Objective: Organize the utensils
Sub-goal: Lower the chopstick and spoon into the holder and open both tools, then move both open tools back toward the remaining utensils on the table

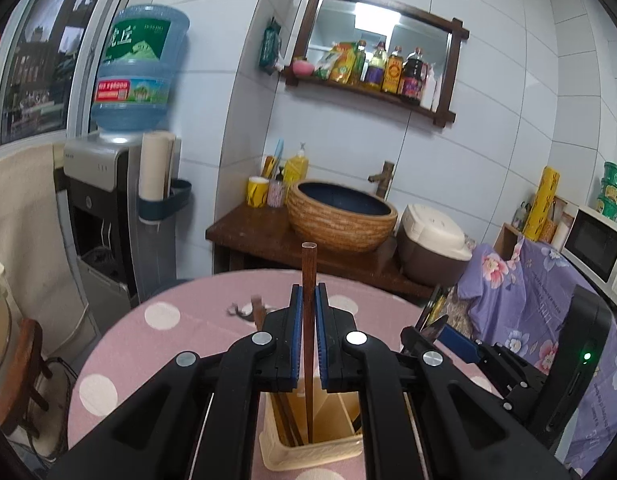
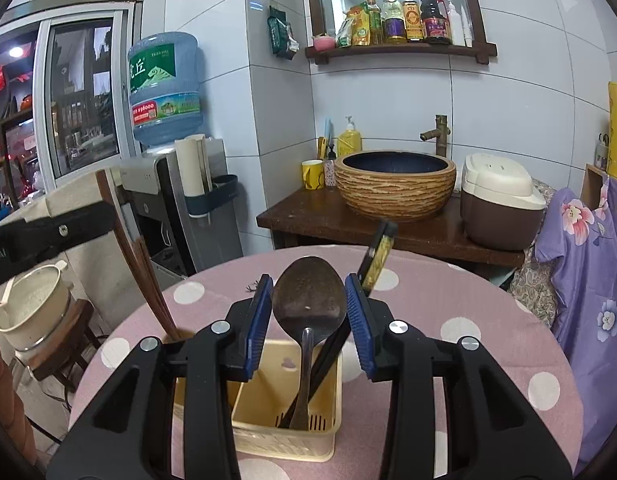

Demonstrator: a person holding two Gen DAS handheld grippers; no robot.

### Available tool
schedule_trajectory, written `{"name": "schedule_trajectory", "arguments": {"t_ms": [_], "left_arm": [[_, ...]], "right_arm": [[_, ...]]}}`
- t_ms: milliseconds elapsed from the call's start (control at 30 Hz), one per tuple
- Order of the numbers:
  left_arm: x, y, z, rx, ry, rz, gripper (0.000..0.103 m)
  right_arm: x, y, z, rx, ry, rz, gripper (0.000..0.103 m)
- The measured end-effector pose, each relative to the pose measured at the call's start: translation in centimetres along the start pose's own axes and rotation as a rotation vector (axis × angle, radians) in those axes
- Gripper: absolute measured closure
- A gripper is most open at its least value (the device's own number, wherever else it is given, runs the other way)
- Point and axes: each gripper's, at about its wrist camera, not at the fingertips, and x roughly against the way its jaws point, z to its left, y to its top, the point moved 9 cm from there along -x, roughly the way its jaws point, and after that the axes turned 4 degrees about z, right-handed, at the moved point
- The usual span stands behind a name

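Observation:
My left gripper point(image 1: 308, 300) is shut on a brown wooden chopstick point(image 1: 308, 268). The chopstick stands upright, with its lower end inside the cream utensil holder point(image 1: 308, 456) beside other brown chopsticks point(image 1: 286, 416). My right gripper point(image 2: 308, 300) is shut on the bowl of a metal spoon point(image 2: 308, 296), one blue pad on each side. The spoon's handle runs down into the holder's point(image 2: 280, 440) right compartment. Black chopsticks point(image 2: 378, 256) with a yellow patterned top lean out of that same compartment. In the right wrist view, brown chopsticks point(image 2: 148, 276) slant into the left compartment.
The holder stands on a round table under a pink polka-dot cloth point(image 2: 448, 292). Behind it is a wooden counter with a basin point(image 2: 394, 184) and a rice cooker point(image 2: 500, 204). A water dispenser point(image 1: 108, 216) and a stool with a pot point(image 2: 32, 308) stand at left, purple floral cloth point(image 2: 588, 260) at right.

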Motion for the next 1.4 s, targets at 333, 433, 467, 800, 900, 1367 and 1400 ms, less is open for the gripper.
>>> {"name": "schedule_trajectory", "arguments": {"t_ms": [333,433,467,800,900,1367,1400], "left_arm": [[-1.9,-4.0,1.0,-0.004,0.034,0.053,0.099],[-2.0,-4.4,1.0,-0.008,0.041,0.048,0.099],[-1.8,-4.4,1.0,-0.002,0.037,0.042,0.099],[3.3,-6.4,3.0,0.041,0.06,-0.024,0.034],[3.8,-8.7,4.1,0.078,0.058,0.027,0.02],[3.5,-19.6,6.6,0.067,0.128,0.271,0.01],[3.7,-20.1,6.8,0.066,0.142,0.274,0.01]], "right_arm": [[-0.7,-3.6,-0.1,0.021,-0.011,0.021,0.065],[-0.7,-4.2,0.1,0.034,-0.009,0.018,0.065],[-0.6,-4.3,0.2,0.037,-0.011,0.014,0.065],[3.7,-4.9,-0.4,0.067,-0.021,-0.073,0.035],[5.2,-6.1,-0.6,0.068,-0.009,-0.05,0.03],[7.0,-17.5,-1.3,0.043,0.021,0.242,0.028],[7.1,-18.2,-1.4,0.036,0.018,0.257,0.028]]}}
